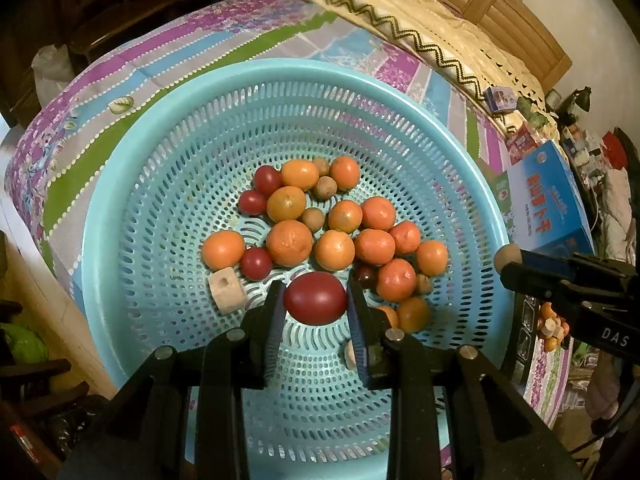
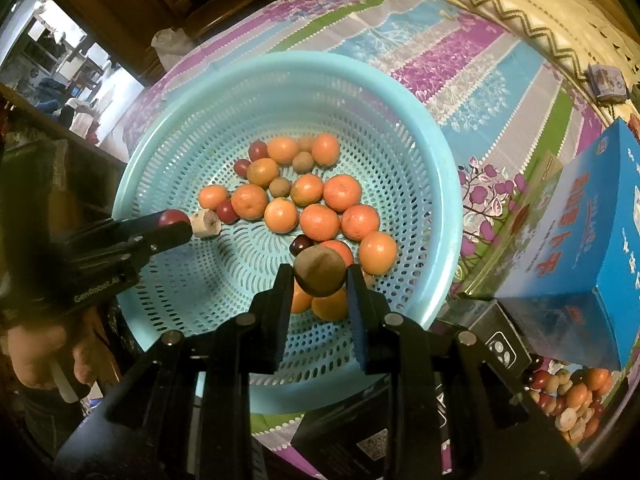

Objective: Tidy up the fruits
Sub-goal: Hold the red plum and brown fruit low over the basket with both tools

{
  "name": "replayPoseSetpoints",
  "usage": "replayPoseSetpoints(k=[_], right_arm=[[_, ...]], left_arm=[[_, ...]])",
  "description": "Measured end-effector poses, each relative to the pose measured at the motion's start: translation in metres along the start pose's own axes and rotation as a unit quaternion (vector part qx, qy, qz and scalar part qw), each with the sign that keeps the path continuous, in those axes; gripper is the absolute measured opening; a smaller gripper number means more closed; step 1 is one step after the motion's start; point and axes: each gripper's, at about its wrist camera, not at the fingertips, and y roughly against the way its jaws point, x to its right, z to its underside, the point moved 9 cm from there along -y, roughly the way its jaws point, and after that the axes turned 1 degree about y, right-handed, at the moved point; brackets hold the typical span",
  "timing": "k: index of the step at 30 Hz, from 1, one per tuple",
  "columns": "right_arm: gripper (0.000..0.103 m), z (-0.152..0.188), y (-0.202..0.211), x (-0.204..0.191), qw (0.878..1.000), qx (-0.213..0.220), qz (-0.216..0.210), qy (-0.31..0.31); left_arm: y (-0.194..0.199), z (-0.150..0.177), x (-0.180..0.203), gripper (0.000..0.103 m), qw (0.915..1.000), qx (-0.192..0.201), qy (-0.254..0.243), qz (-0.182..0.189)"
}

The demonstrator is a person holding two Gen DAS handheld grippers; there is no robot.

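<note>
Here, my left gripper (image 1: 315,298) clamps a smooth red fruit (image 1: 315,298) across its middle. My right gripper (image 2: 319,278) pinches a firm brown fruit (image 2: 319,272); both look light, slippery.

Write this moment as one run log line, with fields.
left gripper: shut on red fruit | right gripper: shut on brown fruit | both over blue basket | oranges inside

Behind the left hand-held gripper (image 1: 315,302), a pale chunk (image 1: 349,355) and an orange (image 1: 389,315) are half hidden. Lettering on the blue box (image 2: 576,248) is unreadable.
</note>
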Motion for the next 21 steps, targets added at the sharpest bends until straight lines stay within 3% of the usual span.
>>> replayPoseSetpoints(k=[21], right_arm=[[0.027, 0.001, -0.0029, 0.0004, 1.0, -0.001, -0.001, 0.0]], left_arm=[[-0.0023, 0.0009, 0.0018, 0.031, 1.0, -0.001, -0.001, 0.0]])
